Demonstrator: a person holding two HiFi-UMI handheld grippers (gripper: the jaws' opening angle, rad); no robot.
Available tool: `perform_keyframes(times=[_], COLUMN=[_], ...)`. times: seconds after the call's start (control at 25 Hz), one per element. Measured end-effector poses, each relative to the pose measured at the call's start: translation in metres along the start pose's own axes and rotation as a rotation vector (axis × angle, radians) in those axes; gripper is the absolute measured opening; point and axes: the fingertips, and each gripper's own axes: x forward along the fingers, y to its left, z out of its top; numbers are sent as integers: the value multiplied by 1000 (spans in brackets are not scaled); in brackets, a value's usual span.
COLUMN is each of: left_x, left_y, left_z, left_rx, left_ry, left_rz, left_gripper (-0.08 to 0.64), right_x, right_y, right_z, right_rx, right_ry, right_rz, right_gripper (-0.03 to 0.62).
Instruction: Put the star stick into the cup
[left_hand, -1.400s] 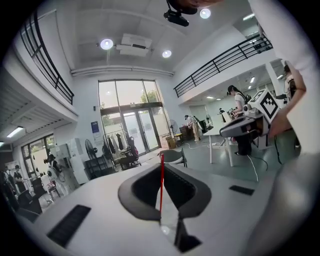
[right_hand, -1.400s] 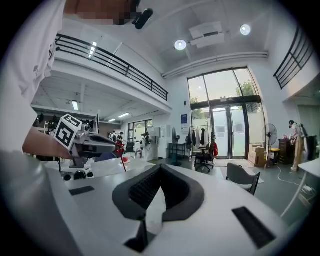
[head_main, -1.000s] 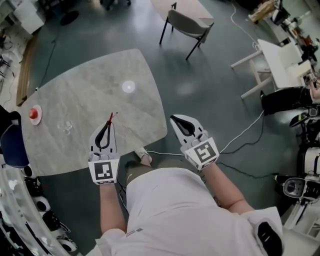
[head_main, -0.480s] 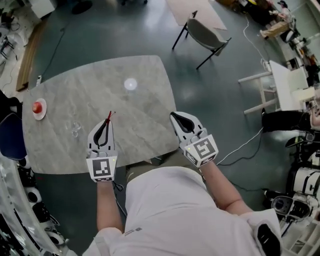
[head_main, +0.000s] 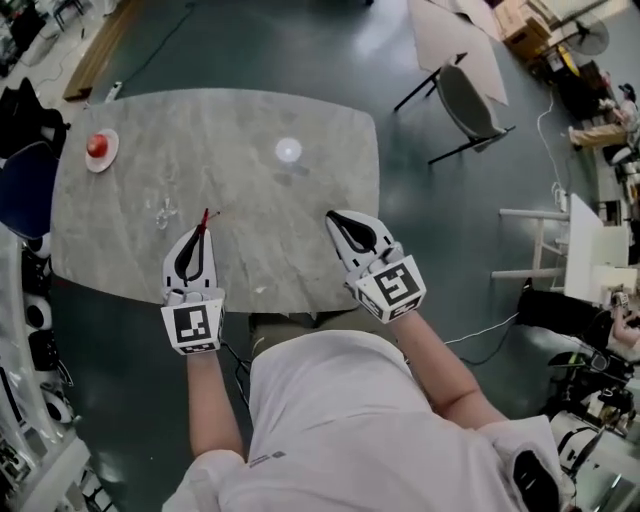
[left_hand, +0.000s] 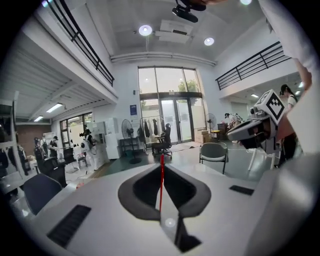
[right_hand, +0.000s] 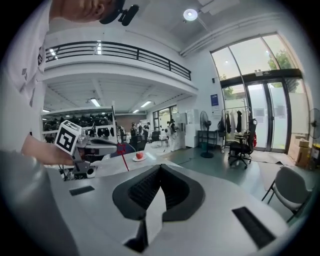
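My left gripper (head_main: 200, 230) hovers over the near part of the grey marble table (head_main: 240, 110), shut on a thin red star stick (head_main: 206, 217) that pokes out past its tips. In the left gripper view the stick (left_hand: 161, 182) runs straight up between the shut jaws. A small clear cup (head_main: 163, 212) stands on the table just left of and beyond the stick's end. My right gripper (head_main: 334, 217) hangs over the table's near right part, shut with nothing in it (right_hand: 160, 167). From the right gripper view, the left gripper (right_hand: 85, 145) and the stick's red end (right_hand: 121, 150) show at left.
A red apple on a small plate (head_main: 98, 146) sits at the table's far left corner. A small white round thing (head_main: 288, 150) lies mid-table further out. A grey chair (head_main: 465, 100) stands on the floor to the right, and cables and white furniture lie beyond it.
The person has stepped up to the table. Both grippers, earlier at or off its near edge, now hang over its top. The left gripper still grips the stick, nearer the cup.
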Motion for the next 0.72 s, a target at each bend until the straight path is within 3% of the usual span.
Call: perform_keyframes(times=[0.36,0.72], left_x=[-30,-35], left_y=[66,125], left_z=[-12,-5], left_rx=[-11,19], left_ry=[1,-23], left_rz=[188,254], left_gripper=[15,15], right_x=[63,111], right_y=[37,66], right_z=[3,10], right_rx=[-55,-60], right_ry=[35,58], right_rz=[141,183], right_gripper=[11,11])
